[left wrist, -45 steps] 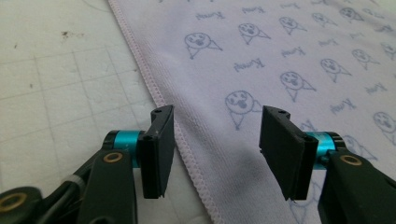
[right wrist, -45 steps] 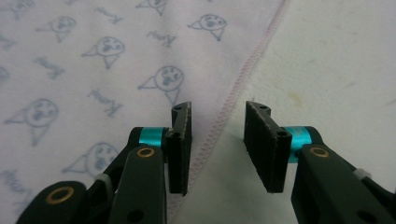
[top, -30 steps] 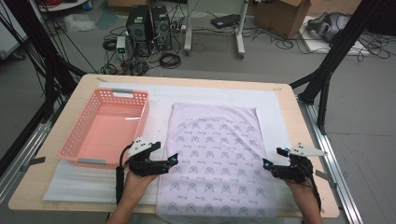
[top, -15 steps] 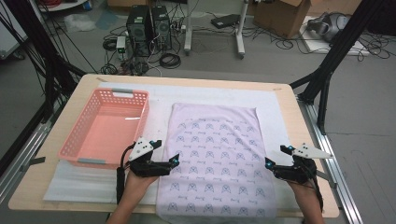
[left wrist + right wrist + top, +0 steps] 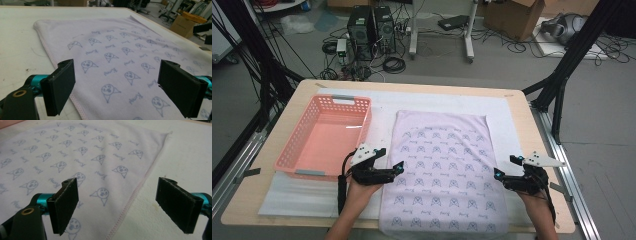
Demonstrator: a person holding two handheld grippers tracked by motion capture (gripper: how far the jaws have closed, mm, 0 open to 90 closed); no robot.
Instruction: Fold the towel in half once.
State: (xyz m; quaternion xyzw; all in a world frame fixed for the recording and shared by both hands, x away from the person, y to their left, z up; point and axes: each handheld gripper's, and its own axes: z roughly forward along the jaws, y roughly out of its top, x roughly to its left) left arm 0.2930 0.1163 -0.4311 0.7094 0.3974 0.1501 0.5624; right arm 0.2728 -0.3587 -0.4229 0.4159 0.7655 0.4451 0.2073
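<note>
A pale lilac cloth [image 5: 443,170] printed with small grey faces lies flat on the white mat [image 5: 377,107], its near end hanging over the table's front edge. My left gripper [image 5: 394,169] hovers at the cloth's left hem, open, jaws pointing right across the hem. In the left gripper view the cloth [image 5: 120,50] stretches away between the wide-apart pads [image 5: 60,85]. My right gripper [image 5: 504,167] stands open at the cloth's right hem, pointing left. The stitched edge of the cloth [image 5: 82,152] runs between its pads [image 5: 65,203] in the right gripper view. Nothing is held.
A pink plastic basket [image 5: 302,160] sits on the mat to the left of the cloth, close behind my left hand. The wooden table [image 5: 532,130] ends just right of my right hand. Computers, cables and a black frame stand on the floor beyond.
Both grippers have edged slightly forward and inward toward the cloth's side hems. The cloth has not moved.
</note>
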